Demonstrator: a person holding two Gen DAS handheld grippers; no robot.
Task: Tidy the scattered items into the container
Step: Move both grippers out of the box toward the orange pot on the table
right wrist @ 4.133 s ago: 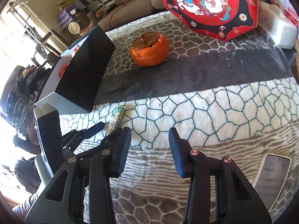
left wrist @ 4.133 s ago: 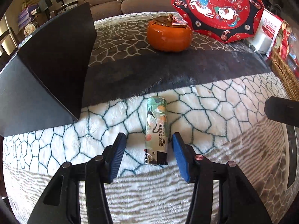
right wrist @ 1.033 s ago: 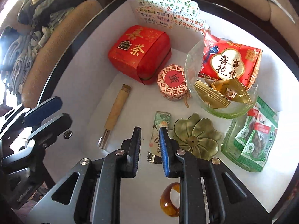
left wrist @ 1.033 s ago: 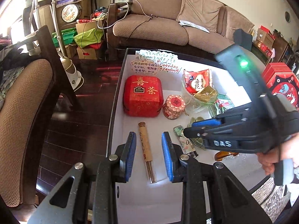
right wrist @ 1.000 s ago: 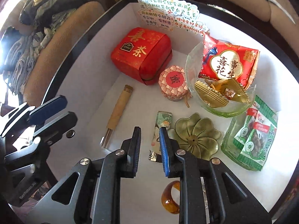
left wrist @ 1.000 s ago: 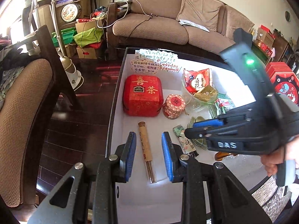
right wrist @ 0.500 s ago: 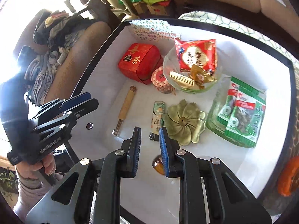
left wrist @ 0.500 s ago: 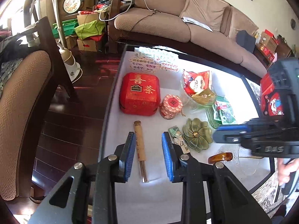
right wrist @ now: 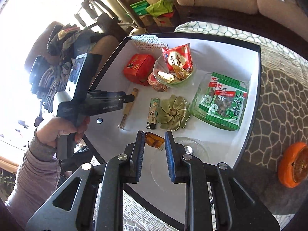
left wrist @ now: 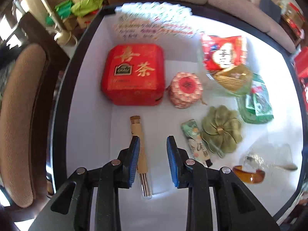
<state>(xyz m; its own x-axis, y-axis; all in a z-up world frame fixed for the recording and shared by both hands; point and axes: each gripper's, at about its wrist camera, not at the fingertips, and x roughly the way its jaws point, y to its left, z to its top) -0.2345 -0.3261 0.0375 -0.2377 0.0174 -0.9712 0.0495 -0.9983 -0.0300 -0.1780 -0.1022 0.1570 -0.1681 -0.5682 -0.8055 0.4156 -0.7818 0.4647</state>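
Left wrist view: the cards at the far wall of the box (left wrist: 90, 61) are being smeared by blur and cannot be read. A clear dish near the amber ring (left wrist: 248, 174) is hard to make out. The left gripper (left wrist: 152, 157) is being pointed steeply down into the box, its jaws parted with nothing gripped; the lower part of the incense tube (left wrist: 139, 150) is being hidden behind the left pad. One red tin (left wrist: 133, 74), one round patterned tin (left wrist: 184, 90), one lighter (left wrist: 194, 140) and one flower dish (left wrist: 221, 130) are being seen on the white floor, the lighter just beside the flower dish.

Right wrist view: the right gripper (right wrist: 154, 156) is being held above the box's near edge, jaws slightly apart and empty; the ring (right wrist: 154, 141) is being partly covered by its pads. The left gripper (right wrist: 107, 103) is being gripped by a hand (right wrist: 61, 129) with a mauve sleeve cut off at the frame. One glass bowl of snack packets (right wrist: 173, 71), two green packets (right wrist: 223, 102) and one orange jar (right wrist: 294, 167), outside the box, are being shown.
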